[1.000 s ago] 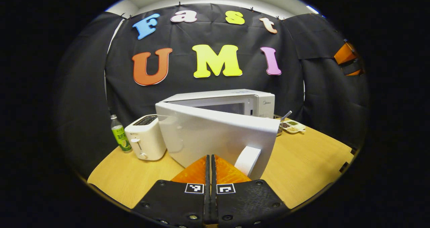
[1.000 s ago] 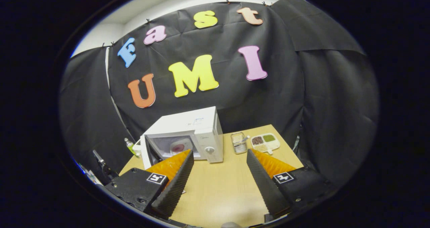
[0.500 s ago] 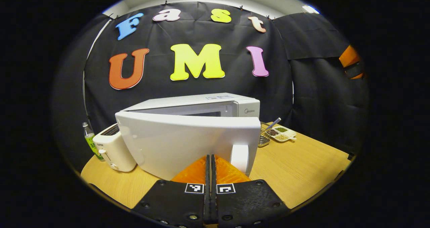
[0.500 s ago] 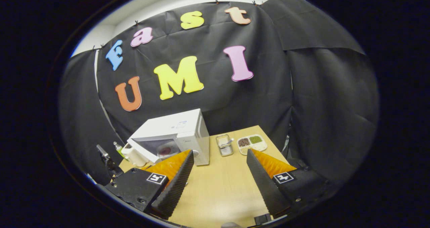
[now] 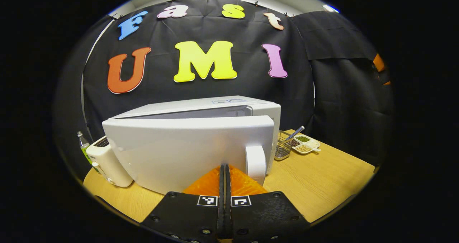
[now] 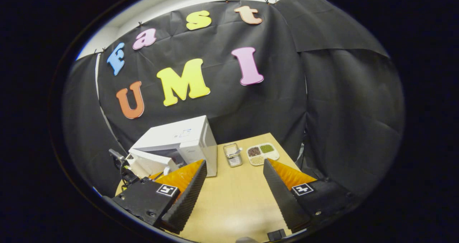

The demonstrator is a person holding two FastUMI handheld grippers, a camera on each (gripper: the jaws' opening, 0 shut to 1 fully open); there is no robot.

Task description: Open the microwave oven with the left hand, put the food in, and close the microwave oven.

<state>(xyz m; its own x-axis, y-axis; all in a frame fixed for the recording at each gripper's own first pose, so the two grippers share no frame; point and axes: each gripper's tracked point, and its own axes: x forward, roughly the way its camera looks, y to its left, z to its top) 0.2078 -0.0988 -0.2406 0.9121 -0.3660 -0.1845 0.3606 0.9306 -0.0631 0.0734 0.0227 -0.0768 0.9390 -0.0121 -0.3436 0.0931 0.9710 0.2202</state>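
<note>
Left gripper view, item one: white box-shaped microwave oven (image 5: 200, 106), standing on the light wooden table (image 5: 322, 178) towards its back, close before the black cloth wall. Its plain white door (image 5: 186, 149) is hinged at the left and stands ajar, nearly closed, with a narrow wedge of gap along the top edge. A white rounded handle (image 5: 255, 164) is set upright on the door near its free right edge. Whether food lies inside cannot be told from here.

Left gripper (image 5: 225, 169): orange fingers with black mounts, pressed together with nothing between them, tips just at the lower face of the door, left of the handle; actual contact cannot be confirmed.

Left of the microwave oven: white two-slot toaster (image 5: 105, 160), just beside it; beyond the toaster, a clear bottle with a green label (image 5: 83, 148).

Right of the microwave oven: small wire basket (image 5: 283, 148) holding a utensil, just beside it; next along, a white divided tray of dark, green and pale grains (image 5: 304, 144).

Right gripper view: microwave oven (image 6: 179, 137) seen from higher and farther off, door (image 6: 150, 160) partly open. Right gripper (image 6: 231, 178): fingers held wide apart, empty, above the bare table (image 6: 236, 200), well in front of the microwave oven.
</note>
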